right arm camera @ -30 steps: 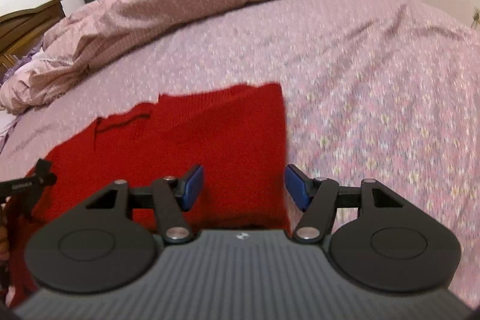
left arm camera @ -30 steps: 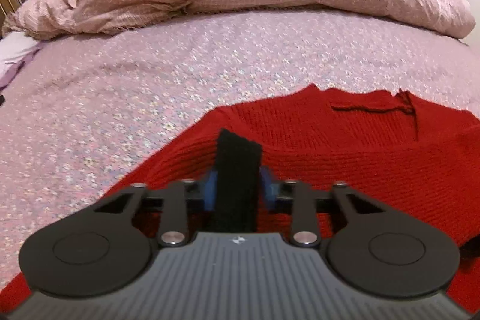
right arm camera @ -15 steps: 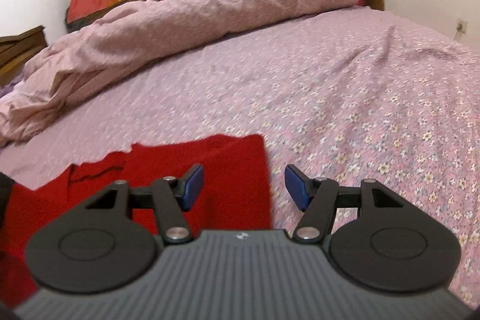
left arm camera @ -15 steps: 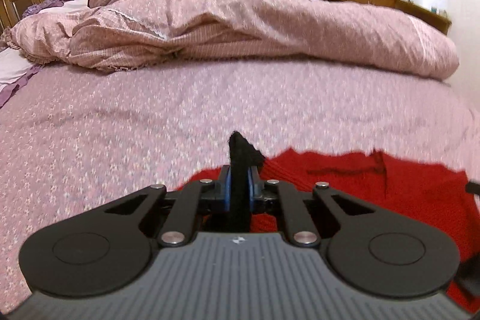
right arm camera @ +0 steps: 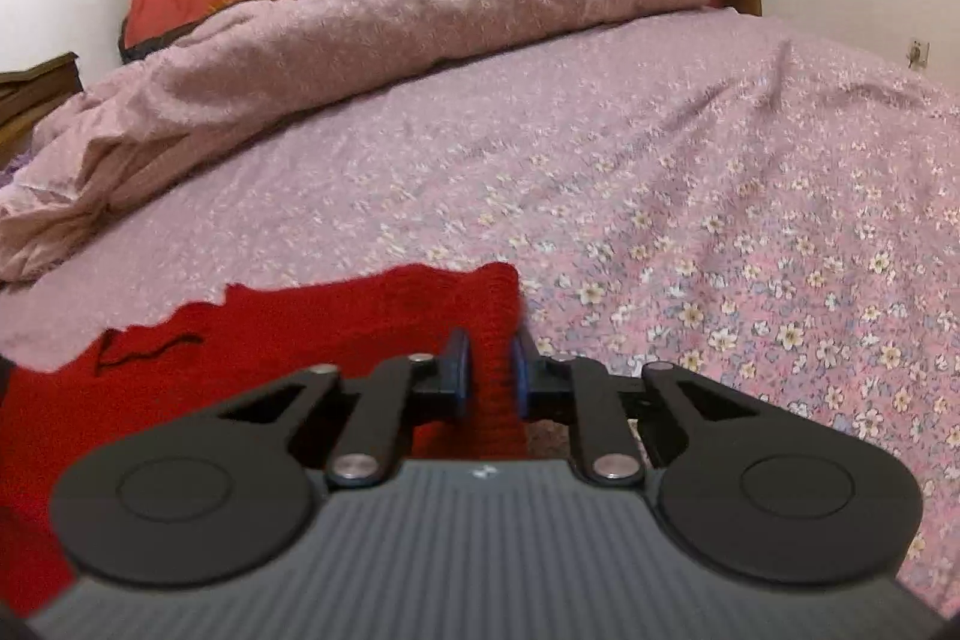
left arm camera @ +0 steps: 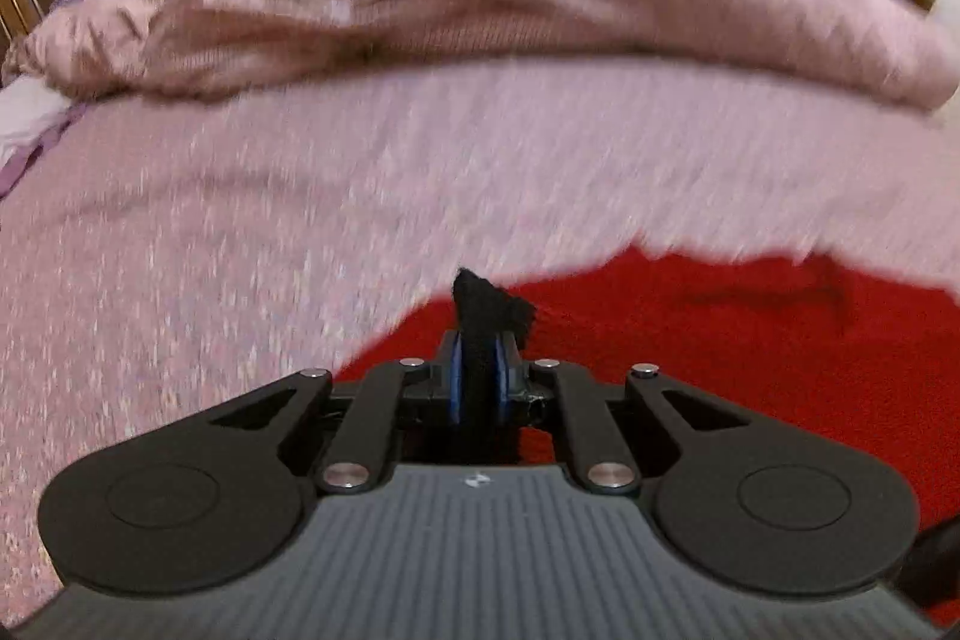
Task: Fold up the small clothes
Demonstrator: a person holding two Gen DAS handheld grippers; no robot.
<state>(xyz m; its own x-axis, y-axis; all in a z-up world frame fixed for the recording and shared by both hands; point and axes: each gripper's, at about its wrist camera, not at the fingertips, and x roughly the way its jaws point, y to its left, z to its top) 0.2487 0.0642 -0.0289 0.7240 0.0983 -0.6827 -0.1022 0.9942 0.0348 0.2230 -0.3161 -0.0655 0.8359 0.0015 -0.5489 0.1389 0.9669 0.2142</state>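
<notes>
on the bedsheet (right arm camera: 660,172), a red sweater (right arm camera: 312,316), no containers visible

No readable text anywhere

Only a tiny white mark on each gripper body, way too small to make out as anything.

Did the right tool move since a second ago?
Yes. The right tool slid right along the red sweater to its right edge, beside the flowered bedsheet, and has shut on that edge.

Red knit sweater (right arm camera: 336,322), floral cotton bedsheet (right arm camera: 690,196)
</notes>
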